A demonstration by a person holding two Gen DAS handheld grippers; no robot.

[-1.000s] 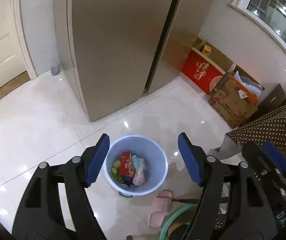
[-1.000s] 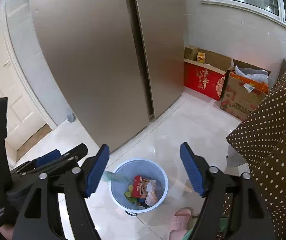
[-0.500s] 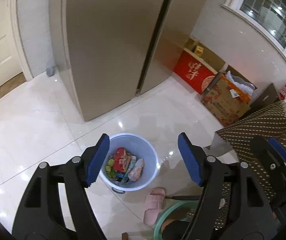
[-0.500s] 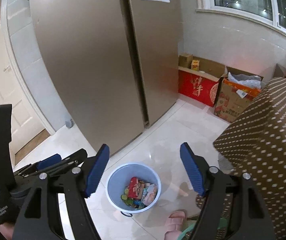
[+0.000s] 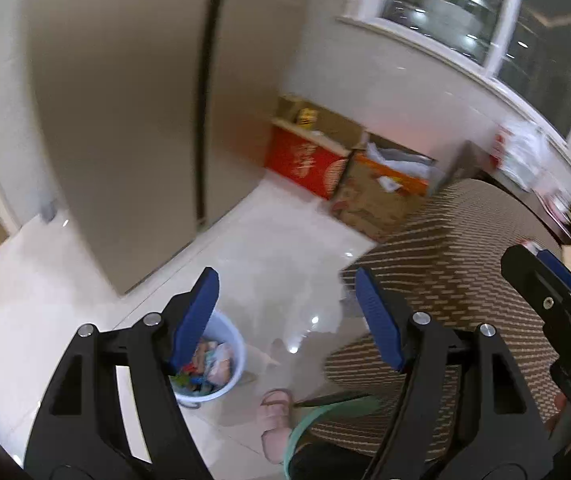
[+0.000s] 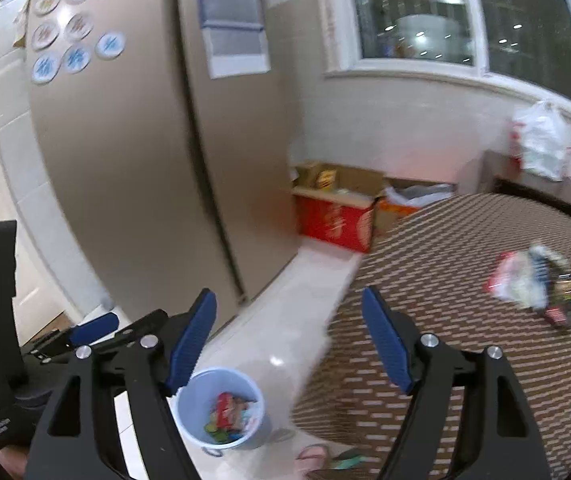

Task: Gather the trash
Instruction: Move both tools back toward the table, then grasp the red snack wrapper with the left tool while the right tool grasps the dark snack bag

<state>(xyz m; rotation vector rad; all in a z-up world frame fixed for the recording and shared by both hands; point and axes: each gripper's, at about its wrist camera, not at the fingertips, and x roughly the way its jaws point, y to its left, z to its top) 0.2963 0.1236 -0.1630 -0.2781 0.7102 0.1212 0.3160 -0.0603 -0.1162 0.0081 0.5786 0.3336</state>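
Observation:
A light blue trash bin point(image 6: 225, 414) with colourful wrappers inside stands on the white floor; it also shows in the left wrist view point(image 5: 217, 364), partly behind my left finger. Several crumpled wrappers point(image 6: 525, 280) lie on the brown dotted tablecloth point(image 6: 465, 300) at the far right. My left gripper point(image 5: 287, 320) is open and empty, above the floor beside the table point(image 5: 445, 264). My right gripper point(image 6: 289, 340) is open and empty, over the table's edge. The left gripper also shows at the left of the right wrist view point(image 6: 93, 326).
A tall beige fridge point(image 6: 145, 152) stands behind the bin. Red and brown cardboard boxes point(image 5: 313, 160) sit against the wall under the window. A pink slipper point(image 5: 275, 404) lies by the table. A white plastic bag point(image 6: 541, 140) sits at the far right.
Both grippers have lifted and swung right, from over the bin toward the table. The bin has dropped low in both views and the tabletop trash has come into the right view.

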